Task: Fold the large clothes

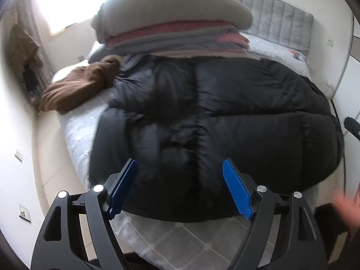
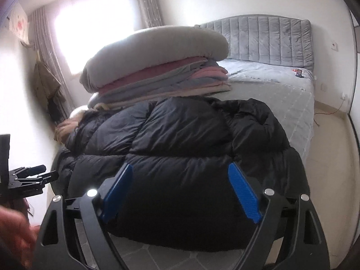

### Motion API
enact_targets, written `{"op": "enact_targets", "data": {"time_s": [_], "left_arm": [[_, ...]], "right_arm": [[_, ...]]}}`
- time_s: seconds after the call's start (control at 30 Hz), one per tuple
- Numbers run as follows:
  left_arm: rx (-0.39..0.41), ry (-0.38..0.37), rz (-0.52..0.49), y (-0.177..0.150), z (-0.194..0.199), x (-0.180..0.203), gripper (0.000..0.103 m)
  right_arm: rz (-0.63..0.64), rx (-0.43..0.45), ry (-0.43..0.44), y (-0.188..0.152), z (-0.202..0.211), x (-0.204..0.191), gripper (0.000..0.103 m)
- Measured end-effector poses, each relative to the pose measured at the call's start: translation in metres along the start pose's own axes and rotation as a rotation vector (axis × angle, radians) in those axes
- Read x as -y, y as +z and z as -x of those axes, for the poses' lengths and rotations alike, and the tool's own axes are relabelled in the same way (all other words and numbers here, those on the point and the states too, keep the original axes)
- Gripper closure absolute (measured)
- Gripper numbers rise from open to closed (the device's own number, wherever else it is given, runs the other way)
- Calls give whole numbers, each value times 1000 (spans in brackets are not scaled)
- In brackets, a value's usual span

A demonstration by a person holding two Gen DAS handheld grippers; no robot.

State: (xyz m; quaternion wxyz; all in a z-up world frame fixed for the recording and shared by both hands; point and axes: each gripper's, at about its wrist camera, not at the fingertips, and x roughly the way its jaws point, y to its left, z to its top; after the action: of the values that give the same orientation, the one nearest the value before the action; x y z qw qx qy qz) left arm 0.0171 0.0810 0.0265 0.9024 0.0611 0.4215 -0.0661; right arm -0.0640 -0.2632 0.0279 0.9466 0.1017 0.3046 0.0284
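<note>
A big black puffer coat [image 1: 213,123] lies spread across the foot of the bed, its quilted panels puffed up, also filling the middle of the right wrist view [image 2: 191,148]. My left gripper [image 1: 180,168] hovers above the coat's near hem with its blue pads wide apart and nothing between them. My right gripper [image 2: 180,171] hangs over the same hem, open and empty too. The left gripper's black frame [image 2: 31,176] shows at the left edge of the right wrist view. A brown fur-trimmed piece [image 1: 76,87] lies at the coat's far left.
A tall stack of folded quilts and blankets [image 2: 157,67] sits on the bed behind the coat. The grey padded headboard [image 2: 265,38] stands at the back. A bright window with curtains [image 2: 94,29] and hanging clothes [image 2: 45,83] are on the left. Tiled floor [image 2: 328,157] runs along the right.
</note>
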Motion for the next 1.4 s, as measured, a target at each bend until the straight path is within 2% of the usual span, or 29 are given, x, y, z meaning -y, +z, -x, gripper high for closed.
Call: {"op": "enact_targets", "data": {"time_s": [0.4, 0.63, 0.8, 0.9, 1.0, 1.07, 1.23, 1.4], "left_arm": [[-46, -9, -19, 16, 4, 25, 28], [-72, 0, -41, 21, -3, 24, 28], [-60, 5, -41, 25, -1, 18, 28], [-42, 25, -40, 24, 1, 7, 28], [-25, 51, -14, 22, 0, -18, 28], [-20, 70, 16, 22, -3, -40, 28], [-17, 136, 125, 22, -11, -102, 28], [-34, 157, 218, 24, -23, -147, 28]], "right_arm": [[-2, -76, -67, 22, 4, -13, 19], [-8, -93, -64, 26, -2, -20, 19], [7, -94, -55, 27, -4, -24, 19], [8, -70, -49, 26, 1, -11, 19], [-22, -37, -65, 24, 9, 25, 18], [-98, -41, -65, 22, 9, 66, 16], [-267, -126, -69, 9, -2, 158, 16], [-477, -203, 11, -14, -19, 234, 16]]}}
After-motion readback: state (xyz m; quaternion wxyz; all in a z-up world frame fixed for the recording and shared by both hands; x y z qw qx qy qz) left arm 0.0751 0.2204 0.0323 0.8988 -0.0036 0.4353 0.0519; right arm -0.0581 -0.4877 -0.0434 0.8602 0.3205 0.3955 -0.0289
